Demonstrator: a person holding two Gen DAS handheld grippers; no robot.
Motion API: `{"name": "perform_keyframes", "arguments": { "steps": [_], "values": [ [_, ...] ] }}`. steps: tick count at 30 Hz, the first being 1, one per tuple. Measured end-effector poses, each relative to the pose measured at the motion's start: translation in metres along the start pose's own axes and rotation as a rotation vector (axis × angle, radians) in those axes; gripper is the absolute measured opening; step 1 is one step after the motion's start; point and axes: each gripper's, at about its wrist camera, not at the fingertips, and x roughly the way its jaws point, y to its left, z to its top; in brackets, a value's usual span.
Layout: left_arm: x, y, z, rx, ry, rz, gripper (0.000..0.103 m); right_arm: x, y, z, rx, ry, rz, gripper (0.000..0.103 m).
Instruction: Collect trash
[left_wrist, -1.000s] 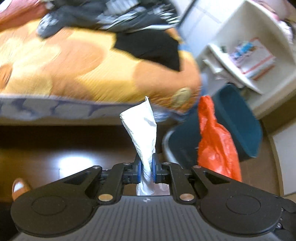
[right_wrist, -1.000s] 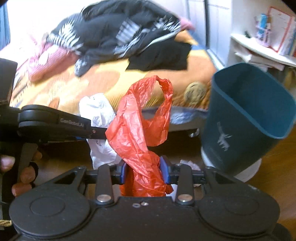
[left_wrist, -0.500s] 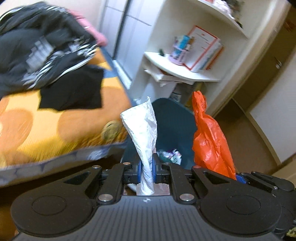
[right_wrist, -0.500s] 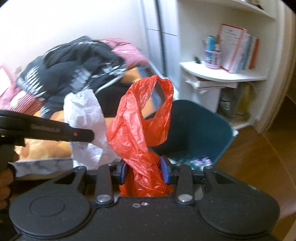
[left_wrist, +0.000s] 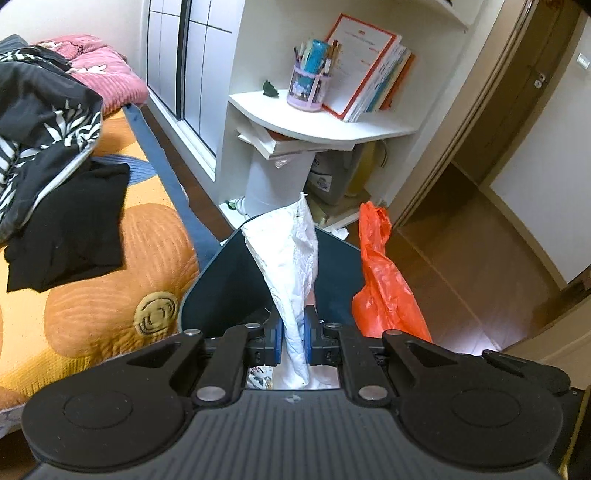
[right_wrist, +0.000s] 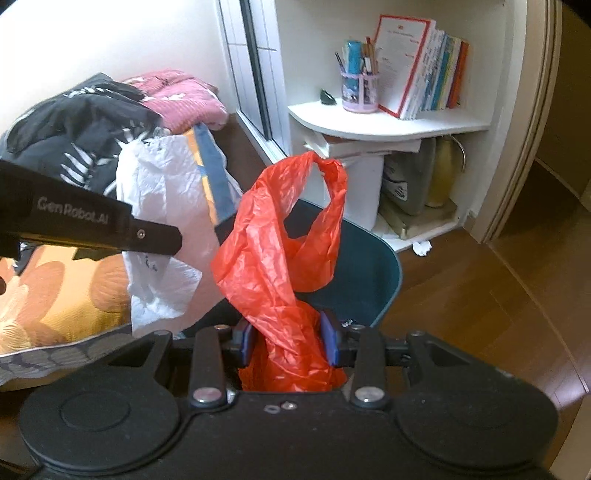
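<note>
I have a piece of trash in each tool and I judge this to be the drop step. My left gripper (left_wrist: 292, 341) is clamped on a white plastic bag (left_wrist: 286, 258) that stands up at the centre of the left wrist view, directly over the mouth of the dark teal bin (left_wrist: 207, 291). My right gripper (right_wrist: 289, 341) pinches a red plastic bag (right_wrist: 275, 266) at lower centre of its view, with the bin's rim (right_wrist: 388, 280) just behind it to the right. From here I cannot tell for sure whether the red bag hangs fully inside the rim or over its edge. Next I would bring both bags squarely above the opening, lower a little, then part the jaws so that the light film falls in rather than drifting out.
</note>
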Motion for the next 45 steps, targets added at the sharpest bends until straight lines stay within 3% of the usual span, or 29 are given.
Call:
{"name": "perform_keyframes", "arguments": {
  "steps": [11, 16, 22, 23, 27, 28, 45],
  "values": [
    [0.075, -0.003, -0.006, 0.035, 0.154, 0.030, 0.011, 0.034, -0.007, -0.005, 0.015, 0.045, 0.031, 0.039],
    [0.096, -0.002, -0.014, 0.029, 0.208, 0.030, 0.011, 0.041, -0.006, -0.011, -0.011, 0.047, 0.052, 0.040],
    [0.108, -0.001, -0.018, 0.012, 0.244, 0.035, 0.016, 0.042, 0.001, -0.012, -0.050, 0.033, 0.016, 0.045],
    [0.108, -0.001, -0.018, 0.005, 0.245, 0.039, 0.019, 0.043, 0.001, -0.012, -0.055, 0.028, 0.005, 0.046],
    [0.102, -0.001, -0.017, -0.002, 0.216, 0.053, 0.062, 0.041, -0.001, -0.010, -0.052, 0.003, -0.017, 0.050],
    [0.099, -0.001, -0.016, 0.000, 0.202, 0.057, 0.067, 0.039, -0.001, -0.010, -0.050, -0.003, -0.016, 0.050],
    [0.023, -0.007, -0.020, 0.030, 0.076, 0.033, 0.068, -0.009, 0.006, -0.007, -0.056, -0.057, 0.005, 0.053]
  ]
}}
